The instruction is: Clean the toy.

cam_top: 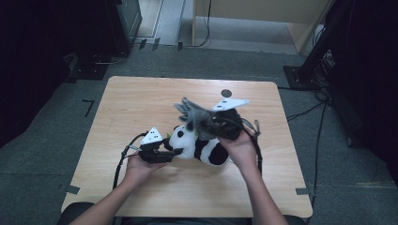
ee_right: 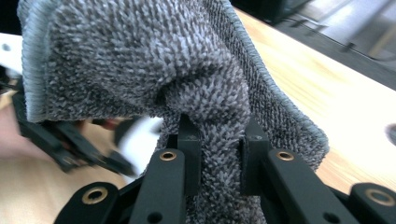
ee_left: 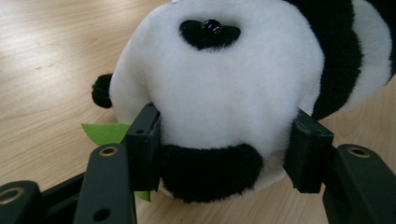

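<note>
A black-and-white plush panda (cam_top: 202, 150) lies on the wooden table (cam_top: 141, 103) near the middle. My left gripper (cam_top: 166, 153) comes at it from the left. Seen from the left gripper view, my left gripper (ee_left: 224, 144) has a pad pressed into each side of the panda's head (ee_left: 224, 84), and a green felt leaf (ee_left: 105, 132) pokes out beside it. My right gripper (cam_top: 202, 123) hovers just above the panda, shut on a grey towelling cloth (cam_top: 190, 112). In the right gripper view the cloth (ee_right: 130, 60) bunches between the jaws of my right gripper (ee_right: 219, 140) and drapes over them.
A small dark round mark (cam_top: 226, 93) sits near the table's far edge. Cables trail from both grippers across the table. Black stands and a wooden cabinet (cam_top: 253, 14) stand on the carpet beyond the table.
</note>
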Tool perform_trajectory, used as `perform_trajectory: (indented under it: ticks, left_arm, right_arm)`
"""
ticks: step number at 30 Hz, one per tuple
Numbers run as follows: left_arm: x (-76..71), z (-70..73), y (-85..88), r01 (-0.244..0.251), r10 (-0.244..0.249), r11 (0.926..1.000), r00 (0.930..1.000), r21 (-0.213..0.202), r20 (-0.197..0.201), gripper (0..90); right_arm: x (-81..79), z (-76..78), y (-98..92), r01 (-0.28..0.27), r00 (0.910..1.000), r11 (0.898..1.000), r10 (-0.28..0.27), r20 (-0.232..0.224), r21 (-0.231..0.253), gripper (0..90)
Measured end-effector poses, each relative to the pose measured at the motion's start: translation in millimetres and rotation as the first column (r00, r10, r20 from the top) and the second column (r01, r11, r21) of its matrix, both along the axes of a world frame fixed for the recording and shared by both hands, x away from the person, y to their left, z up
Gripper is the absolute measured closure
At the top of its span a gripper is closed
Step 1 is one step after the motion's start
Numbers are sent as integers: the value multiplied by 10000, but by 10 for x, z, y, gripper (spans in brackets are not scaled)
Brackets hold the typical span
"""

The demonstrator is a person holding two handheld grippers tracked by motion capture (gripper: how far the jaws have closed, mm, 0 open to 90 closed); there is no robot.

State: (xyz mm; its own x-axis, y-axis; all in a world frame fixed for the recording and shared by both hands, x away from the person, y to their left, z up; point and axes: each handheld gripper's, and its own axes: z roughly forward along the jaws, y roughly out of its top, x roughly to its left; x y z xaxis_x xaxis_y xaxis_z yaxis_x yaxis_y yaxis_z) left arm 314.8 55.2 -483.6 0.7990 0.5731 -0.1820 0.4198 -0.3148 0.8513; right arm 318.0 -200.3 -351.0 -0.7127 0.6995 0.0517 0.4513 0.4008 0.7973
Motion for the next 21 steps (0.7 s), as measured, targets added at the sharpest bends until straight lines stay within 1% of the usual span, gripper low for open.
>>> perform_trajectory:
  ticks: [2,4,5,6,7,8,10,12,14,18,21]
  left_arm:
    - [-26,9,-6,-102,102,9999,9999,-50,39,402]
    - [-45,20,-3,-154,154,9999,9999,-73,64,399]
    - [-54,24,-8,-212,212,9997,9998,-148,2,399]
    - [-53,22,-11,-243,243,9997,9997,-40,-63,399]
    - [-50,10,-8,-244,243,9997,9996,-73,-123,398]
    - [-44,1,2,-203,201,9997,9997,-136,-138,396]
    - [-37,-3,3,-162,159,9997,9998,-201,-143,385]
    - [-31,9,1,-87,86,9999,9999,-117,-122,380]
    - [-23,10,6,-20,18,9999,9999,-118,-146,385]
    - [-16,14,13,-41,36,9999,9995,-156,-329,393]
    - [-13,17,12,-37,33,9999,9995,-109,-316,394]
  right_arm:
    - [-12,-88,228,-350,9991,9992,345,-239,-216,763]
    - [-5,-233,406,-626,9966,9969,600,-557,-472,762]
    - [4,-311,471,-717,9947,9953,666,-779,-649,762]
    - [11,-383,526,-775,9931,9929,689,-947,-899,759]
    - [9,-439,561,-777,9931,9920,682,-950,-999,758]
    - [1,-468,574,-738,9938,9920,646,-904,-1026,756]
    - [-17,-474,571,-716,9947,9913,627,-814,-1108,751]
    - [-22,-481,544,-703,9949,9905,611,-801,-1178,750]
    - [-16,-480,504,-703,9947,9906,608,-828,-1175,750]
    - [-15,-437,390,-651,9941,9884,523,-947,-1373,755]
    - [-18,-407,286,-600,9936,9880,456,-1030,-1422,758]
